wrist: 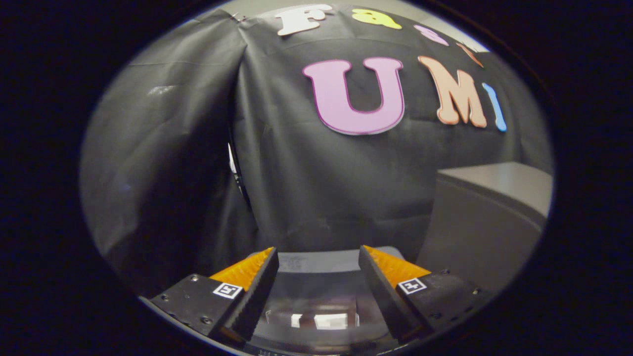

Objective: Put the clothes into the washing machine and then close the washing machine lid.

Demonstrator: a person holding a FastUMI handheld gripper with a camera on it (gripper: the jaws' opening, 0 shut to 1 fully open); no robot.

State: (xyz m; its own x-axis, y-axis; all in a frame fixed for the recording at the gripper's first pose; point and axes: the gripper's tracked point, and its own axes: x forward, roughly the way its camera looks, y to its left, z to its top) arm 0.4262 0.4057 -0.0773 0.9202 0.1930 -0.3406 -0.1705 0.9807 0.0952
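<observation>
My gripper (319, 257) is open, its two fingers spread wide with nothing between them. Below and between the fingers lies the washing machine's glossy dark lid (321, 301), which looks closed and flat; room lights reflect in it. The machine's grey back panel (319, 260) runs just ahead of the fingertips. I see no clothes.
A grey box-like cabinet (487, 217) stands to the right of the machine, taller than the lid. The black cloth wall (296, 173) hangs close behind the machine, with a fold and a gap in it to the left.
</observation>
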